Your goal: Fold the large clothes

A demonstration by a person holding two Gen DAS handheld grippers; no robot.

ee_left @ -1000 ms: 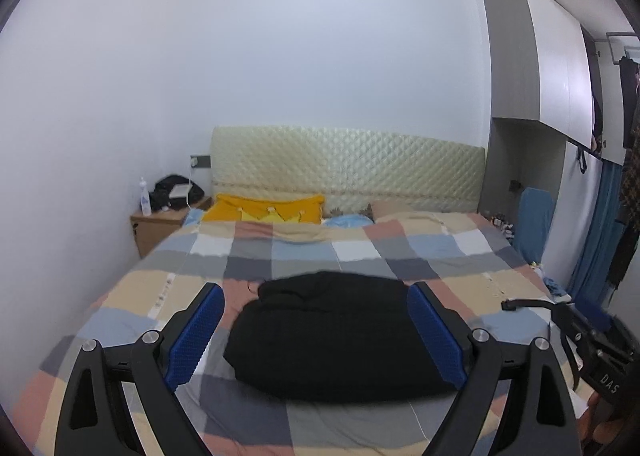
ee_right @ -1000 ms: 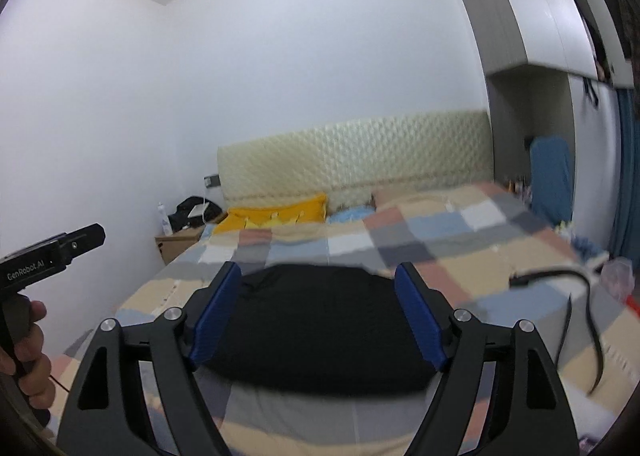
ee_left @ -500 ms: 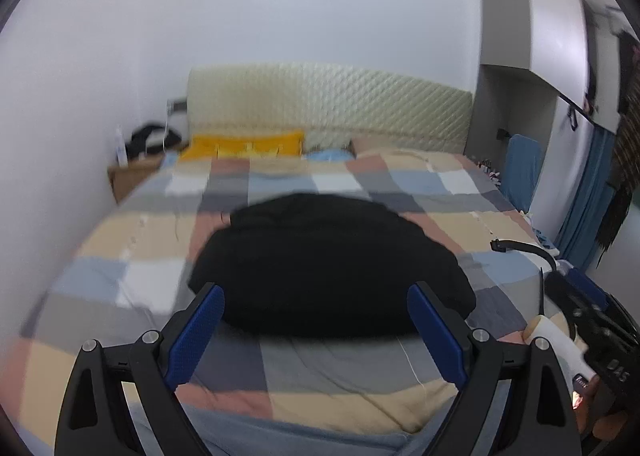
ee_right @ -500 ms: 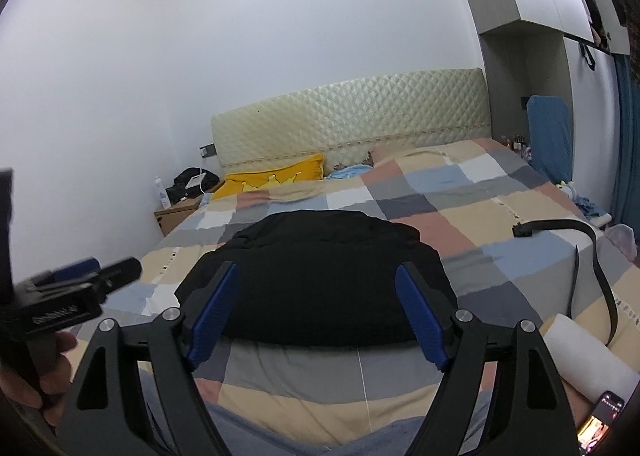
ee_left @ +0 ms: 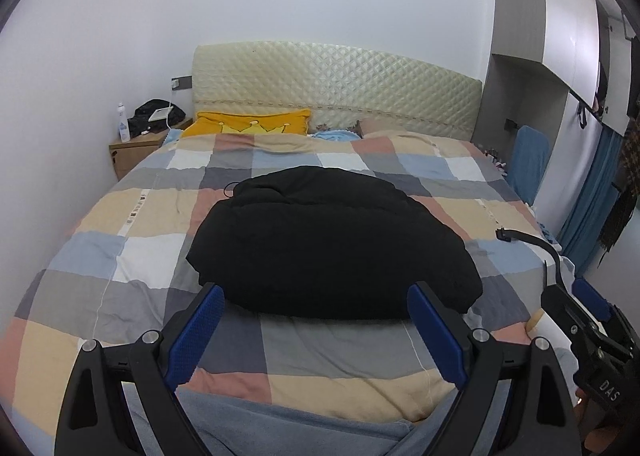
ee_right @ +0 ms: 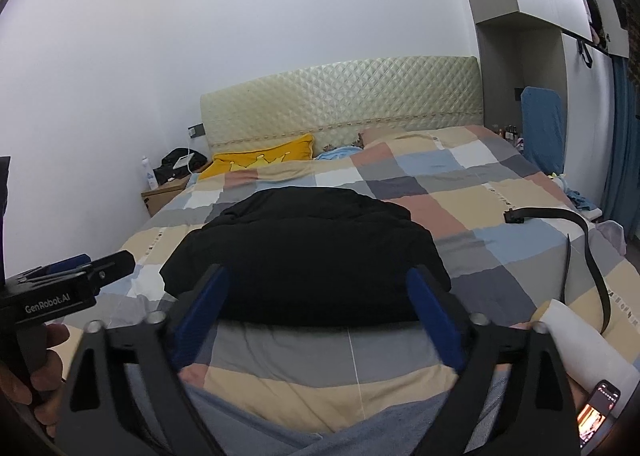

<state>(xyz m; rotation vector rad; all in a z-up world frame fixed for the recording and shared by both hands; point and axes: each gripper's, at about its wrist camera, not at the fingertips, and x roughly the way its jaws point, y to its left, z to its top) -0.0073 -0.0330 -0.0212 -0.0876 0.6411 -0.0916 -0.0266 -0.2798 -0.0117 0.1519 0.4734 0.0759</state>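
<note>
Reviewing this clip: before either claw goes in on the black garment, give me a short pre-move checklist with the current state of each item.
1. Left claw open and holding nothing: ok.
2. Right claw open and holding nothing: ok.
3. Black garment in front of both claws, lying on the checked quilt: ok.
4. Garment spread flat for folding: not ok, it sits in a bunched mound.
5. An edge, sleeve or collar to grab can be told apart: cannot tell, the fabric is uniformly dark.
6. Area beside the garment free of strays: not ok, a black belt lies on the quilt to its right, apart from it.
</note>
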